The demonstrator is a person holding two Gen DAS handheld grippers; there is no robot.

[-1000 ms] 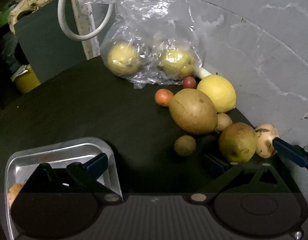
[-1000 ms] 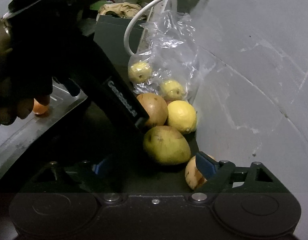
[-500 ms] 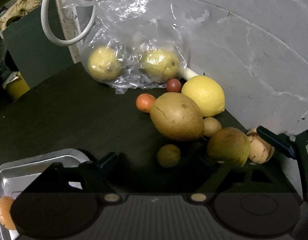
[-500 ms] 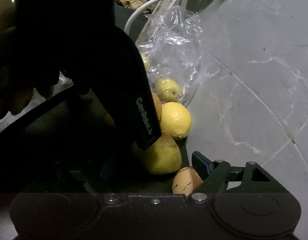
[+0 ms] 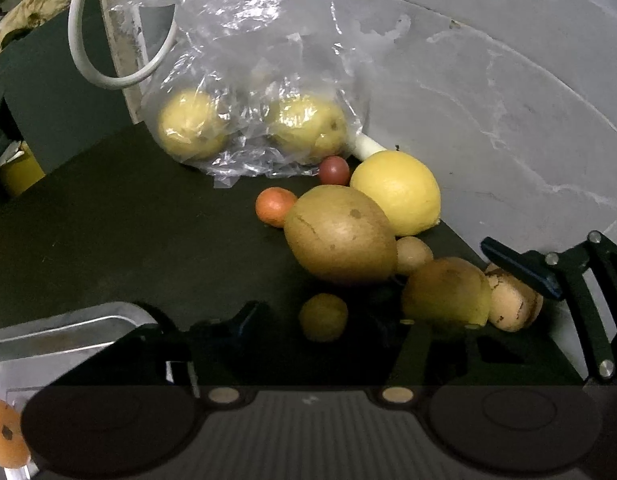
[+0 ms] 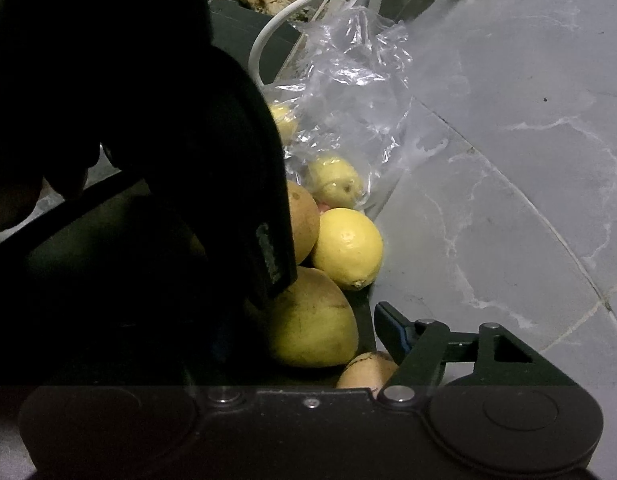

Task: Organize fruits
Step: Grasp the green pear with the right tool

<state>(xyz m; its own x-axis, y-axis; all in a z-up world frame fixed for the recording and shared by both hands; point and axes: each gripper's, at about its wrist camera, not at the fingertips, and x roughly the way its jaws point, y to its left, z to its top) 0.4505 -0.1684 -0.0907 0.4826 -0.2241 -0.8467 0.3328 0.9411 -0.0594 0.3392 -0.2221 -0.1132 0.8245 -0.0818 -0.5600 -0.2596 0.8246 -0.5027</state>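
Your left hand-held gripper [image 5: 328,316] gapes wide, empty, around the small round brownish fruit [image 5: 323,317]; one orange fruit [image 5: 4,434] sits in the metal tray [image 5: 68,330] at 8 o'clock, the rest crowd the dark surface [image 5: 128,240] at 2 o'clock.

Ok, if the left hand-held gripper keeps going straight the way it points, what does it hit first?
Most likely the small round brownish fruit, which sits between the open fingers of the left hand-held gripper. The big brown fruit lies just behind it. Depth is hard to judge.

Dark tabletop [image 5: 128,232] against a grey wall, bearing a clear plastic bag [image 5: 248,80] of two yellow fruits, loose fruits including a lemon [image 5: 396,190], and a metal tray [image 5: 68,332].
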